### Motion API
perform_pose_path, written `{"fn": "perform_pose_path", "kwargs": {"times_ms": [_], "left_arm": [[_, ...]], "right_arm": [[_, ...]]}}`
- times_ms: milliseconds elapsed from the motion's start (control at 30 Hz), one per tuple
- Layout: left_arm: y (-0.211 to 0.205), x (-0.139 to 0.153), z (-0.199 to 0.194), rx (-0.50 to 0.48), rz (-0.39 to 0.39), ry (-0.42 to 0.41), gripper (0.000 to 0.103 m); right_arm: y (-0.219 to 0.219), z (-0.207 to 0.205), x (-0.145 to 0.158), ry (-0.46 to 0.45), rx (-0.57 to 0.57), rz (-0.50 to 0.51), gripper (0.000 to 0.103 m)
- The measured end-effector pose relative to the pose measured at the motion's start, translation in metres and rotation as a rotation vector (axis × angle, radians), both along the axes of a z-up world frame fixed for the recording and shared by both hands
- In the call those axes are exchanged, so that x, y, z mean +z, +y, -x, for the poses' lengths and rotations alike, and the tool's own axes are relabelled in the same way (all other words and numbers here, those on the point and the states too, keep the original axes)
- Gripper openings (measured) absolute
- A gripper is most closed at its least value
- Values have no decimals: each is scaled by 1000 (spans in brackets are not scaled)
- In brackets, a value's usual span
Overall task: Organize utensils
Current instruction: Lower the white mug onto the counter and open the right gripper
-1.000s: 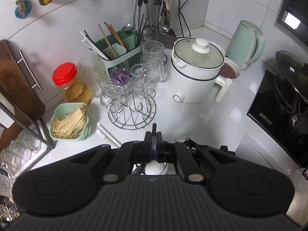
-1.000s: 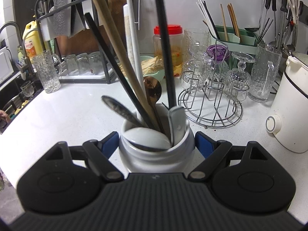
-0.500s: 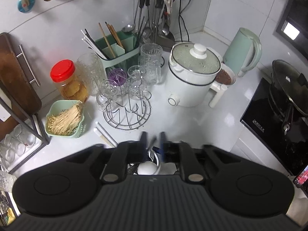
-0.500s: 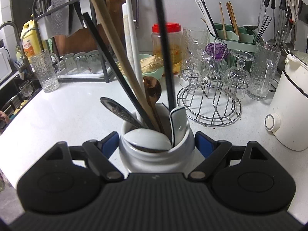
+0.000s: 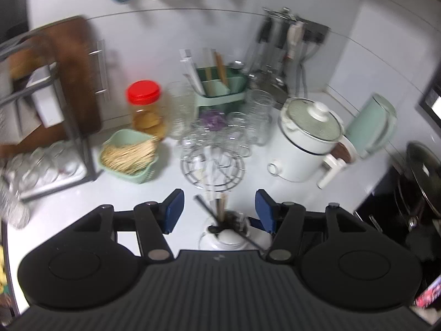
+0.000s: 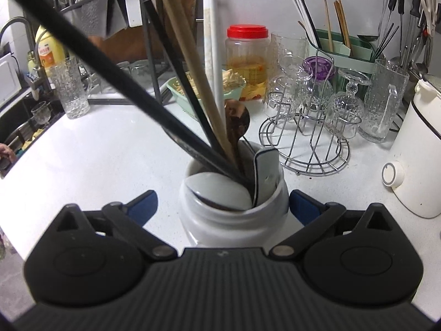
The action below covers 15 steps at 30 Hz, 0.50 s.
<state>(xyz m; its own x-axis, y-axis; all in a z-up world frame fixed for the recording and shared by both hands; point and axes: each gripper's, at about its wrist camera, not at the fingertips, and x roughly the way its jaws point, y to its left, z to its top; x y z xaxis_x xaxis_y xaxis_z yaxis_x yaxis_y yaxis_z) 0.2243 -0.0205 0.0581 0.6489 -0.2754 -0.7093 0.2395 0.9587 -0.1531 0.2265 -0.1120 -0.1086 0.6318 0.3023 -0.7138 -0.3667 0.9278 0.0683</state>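
White utensil jar (image 6: 233, 207) stands mid-worktop, well in from the edges, black chopstick (image 6: 110, 82) dropped in. Left tongs (image 5: 219, 211) and right tongs (image 6: 223, 202) just opened, wide, gripping nothing. Back off straight, don't clip the handles.

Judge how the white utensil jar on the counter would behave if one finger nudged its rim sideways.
The white utensil jar looks glazed, so fingers could slip on it. Long chopsticks lean far out to one side, so it is probably top-heavy and apt to tip that way. It looks ceramic, likely heavy for its size and breakable.
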Motion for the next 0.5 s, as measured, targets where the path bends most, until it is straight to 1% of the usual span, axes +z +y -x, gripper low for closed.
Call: {"fn": "perform_pose_path", "kwargs": {"times_ms": [67,133,267,333,500], "left_arm": [[11,-4,5,54,13,-3,63],[19,-6,12,101,10,-18,63],[33,-10,26,183,17,-28,63],[38,-11,35,209,32,-34,63],[41,-10,65,259,42,-69,63]], "right_arm": [[-3,2,2,8,-6,-2,103],[-6,7,7,6,2,-11,103],[-12,21,24,-2,23,-5,103],[-17,31,37,-3,40,-15,103],[-35,62,76,-18,48,-37,103]]}}
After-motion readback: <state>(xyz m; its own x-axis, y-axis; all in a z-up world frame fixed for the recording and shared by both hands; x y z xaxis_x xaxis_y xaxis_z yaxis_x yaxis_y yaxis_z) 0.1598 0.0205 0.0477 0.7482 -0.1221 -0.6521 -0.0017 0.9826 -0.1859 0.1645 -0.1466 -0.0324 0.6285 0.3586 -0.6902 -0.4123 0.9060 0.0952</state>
